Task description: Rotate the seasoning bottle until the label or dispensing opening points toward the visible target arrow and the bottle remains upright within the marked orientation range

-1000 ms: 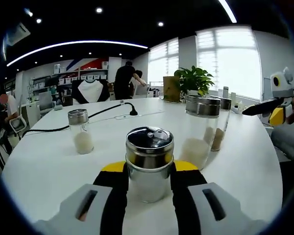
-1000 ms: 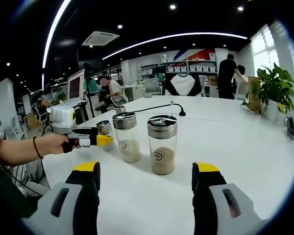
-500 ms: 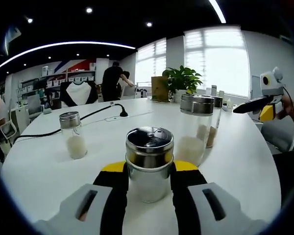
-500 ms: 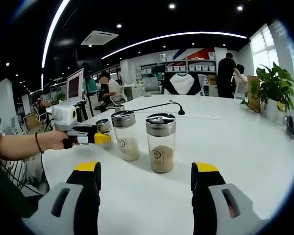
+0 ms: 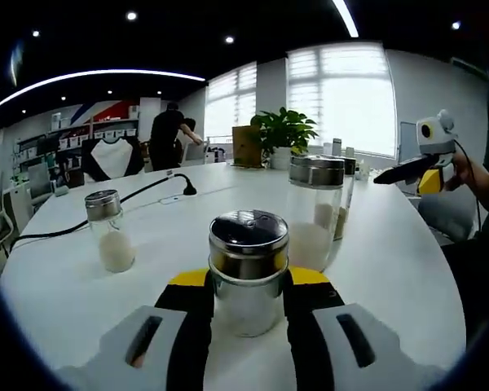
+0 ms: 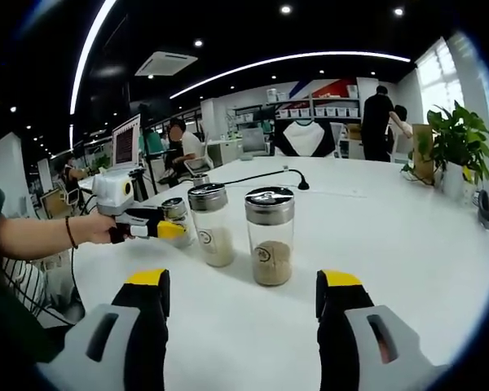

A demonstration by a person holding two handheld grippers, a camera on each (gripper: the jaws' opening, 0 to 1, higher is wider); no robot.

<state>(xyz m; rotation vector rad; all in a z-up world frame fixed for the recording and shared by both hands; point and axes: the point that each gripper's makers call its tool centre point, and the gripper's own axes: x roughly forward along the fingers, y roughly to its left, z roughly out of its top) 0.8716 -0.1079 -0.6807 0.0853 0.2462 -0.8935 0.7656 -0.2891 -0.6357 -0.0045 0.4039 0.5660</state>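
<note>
Left tongs (image 5: 246, 285) clamped on the seasoning bottle (image 5: 247, 270), lower centre of the left gripper view: clear glass, upright on the white counter (image 5: 391, 269), shiny metal lid, yellow jaw tips pressed to both sides. Contents not readable.

Same view: small jar of white powder (image 5: 110, 230) at left, two taller jars (image 5: 315, 212) right of centre, right tongs (image 5: 407, 167) at right edge.

Right gripper view: right tongs (image 6: 240, 297) spread wide, nothing between them. Beyond them stand a brown-powder jar (image 6: 270, 236) and a white-powder jar (image 6: 211, 224), labels visible. Left tongs' grip side-on at left, a hand (image 6: 94, 230) holding them.
</note>
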